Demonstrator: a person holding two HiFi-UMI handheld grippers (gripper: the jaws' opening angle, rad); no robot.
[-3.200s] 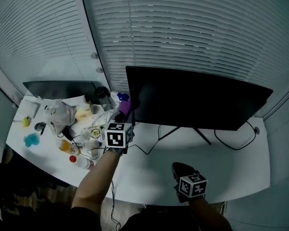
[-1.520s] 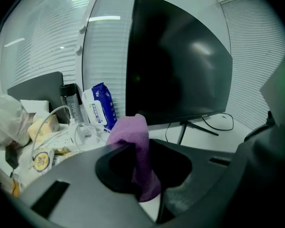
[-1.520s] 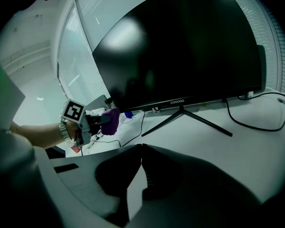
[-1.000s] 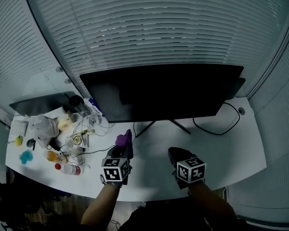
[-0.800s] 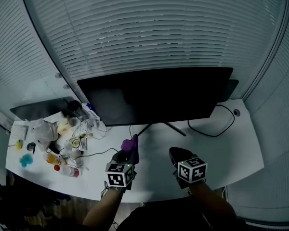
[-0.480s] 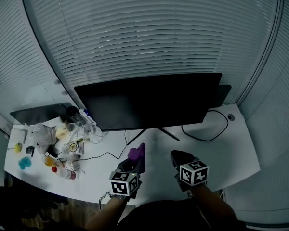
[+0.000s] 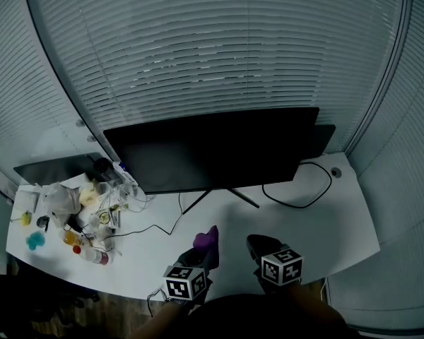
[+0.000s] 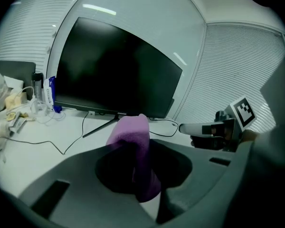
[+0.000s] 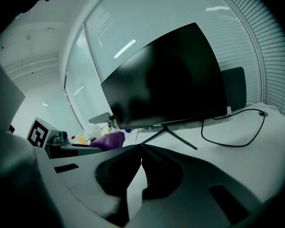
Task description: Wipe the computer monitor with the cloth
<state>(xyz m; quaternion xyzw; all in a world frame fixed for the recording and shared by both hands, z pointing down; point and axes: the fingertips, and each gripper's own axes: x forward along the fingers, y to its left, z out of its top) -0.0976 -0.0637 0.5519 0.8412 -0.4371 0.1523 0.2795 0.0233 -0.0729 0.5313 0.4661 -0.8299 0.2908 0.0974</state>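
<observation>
Head view gives us the computer monitor [image 7: 212, 150] as a wide, dark screen on thin splayed legs at the back of the white table [image 7: 343, 224], in front of the window blinds [image 7: 219, 48]. A black cable [image 7: 307, 193] loops on the table near its right end. The cloth [image 7: 206, 236] is purple, small and bunched into a soft lump. It is near the front edge of the table, well apart from the monitor, and it does not touch the screen

At the left end of the table lies a heap of small things [image 7: 85, 210], too small and mixed for us to name one by one. The mark on the lower frame of the monitor is too small for us to read. The bottom of the head view is dark and cuts off both arms

In the left gripper view the left gripper [image 8: 135, 148] is clamped on the cloth, with only the folded cloth between its jaws. One fold stands above the tips and a tail hangs below them. In the right gripper view the right gripper [image 9: 141, 147] has its jaws together, tip against tip, with nothing between them. It is just beside the left gripper, over the front of the table, and we cannot tell if it touches the surface
</observation>
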